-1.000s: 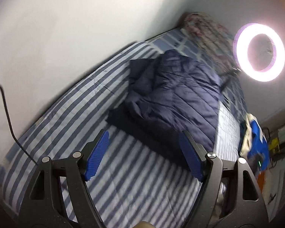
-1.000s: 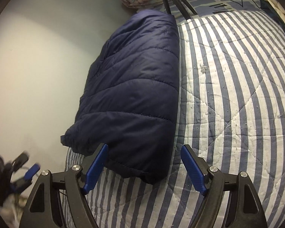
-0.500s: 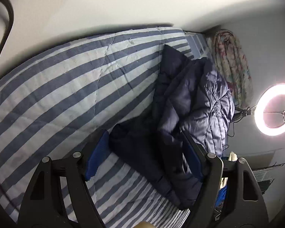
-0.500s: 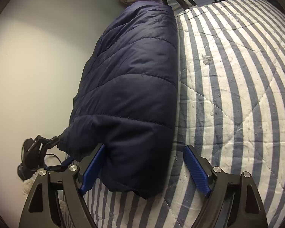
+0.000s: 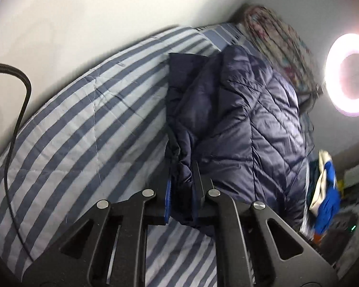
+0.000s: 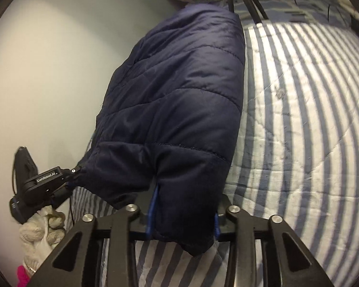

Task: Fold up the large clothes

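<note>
A navy quilted puffer jacket [image 5: 246, 119] lies folded lengthwise on a bed with a blue-and-white striped quilt [image 5: 88, 124]. My left gripper [image 5: 182, 191] is shut on the jacket's near edge, fabric bunched between the blue pads. In the right wrist view the jacket [image 6: 179, 91] runs away from me, and my right gripper [image 6: 183, 217] is shut on its near hem corner. The left gripper [image 6: 47, 184] also shows there, clamped on the hem's other corner, held by a gloved hand [image 6: 40, 229].
A white wall [image 5: 83, 19] runs along the bed's far side. A floral bundle [image 5: 277, 45] lies at the bed's head. A lit ring light [image 5: 349, 74] stands at the right. Blue and white items [image 5: 325, 191] lie beside the bed. A black cable [image 5: 19, 119] hangs at left.
Both grippers moved in onto the jacket's near hem and closed on it; one second ago both were open and short of the fabric.
</note>
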`<action>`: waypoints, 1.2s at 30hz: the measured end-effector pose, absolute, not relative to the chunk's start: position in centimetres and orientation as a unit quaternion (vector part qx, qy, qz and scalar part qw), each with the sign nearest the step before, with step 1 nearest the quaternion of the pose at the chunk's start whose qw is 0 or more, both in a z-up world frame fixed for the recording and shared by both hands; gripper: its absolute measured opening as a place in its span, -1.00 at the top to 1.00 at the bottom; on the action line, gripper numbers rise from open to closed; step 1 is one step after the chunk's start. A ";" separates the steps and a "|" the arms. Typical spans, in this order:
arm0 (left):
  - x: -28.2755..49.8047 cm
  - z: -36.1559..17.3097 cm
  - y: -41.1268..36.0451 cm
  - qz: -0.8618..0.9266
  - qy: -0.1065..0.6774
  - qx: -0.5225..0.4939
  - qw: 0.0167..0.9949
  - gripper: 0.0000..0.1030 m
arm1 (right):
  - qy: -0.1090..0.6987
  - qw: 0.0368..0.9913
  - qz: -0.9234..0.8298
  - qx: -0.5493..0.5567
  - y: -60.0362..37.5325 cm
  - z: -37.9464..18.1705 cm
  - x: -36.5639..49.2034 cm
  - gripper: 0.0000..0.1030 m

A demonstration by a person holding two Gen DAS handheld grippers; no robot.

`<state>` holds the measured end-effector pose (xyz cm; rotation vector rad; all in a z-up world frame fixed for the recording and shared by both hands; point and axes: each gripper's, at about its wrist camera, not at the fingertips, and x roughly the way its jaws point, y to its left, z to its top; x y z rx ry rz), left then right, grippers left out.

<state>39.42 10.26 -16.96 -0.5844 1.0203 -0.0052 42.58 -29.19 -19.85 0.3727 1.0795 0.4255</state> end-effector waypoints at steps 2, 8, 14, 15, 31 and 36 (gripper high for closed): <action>38.5 -16.6 9.3 -0.011 0.492 -0.256 0.832 0.81 | 0.512 0.822 0.191 0.161 -29.5 -19.0 42.1 0.39; 33.2 -15.1 5.3 -0.057 0.519 -0.185 0.832 0.81 | 0.527 0.825 0.175 0.108 -31.9 -16.3 37.6 0.42; 26.5 -13.4 1.4 -0.088 0.531 -0.130 0.833 0.81 | 0.535 0.827 0.160 0.067 -34.4 -14.0 31.1 0.43; 25.4 -13.1 0.9 -0.095 0.531 -0.125 0.833 0.81 | 0.536 0.827 0.158 0.062 -35.7 -13.9 29.4 0.43; 20.7 -11.4 0.4 -0.104 0.518 -0.060 0.847 0.70 | 0.520 0.839 0.158 0.022 -40.1 -13.1 20.0 0.02; 21.0 -6.6 1.1 -0.099 0.450 -0.068 0.885 0.70 | 0.431 0.888 0.156 0.029 -42.2 -9.5 18.8 -0.01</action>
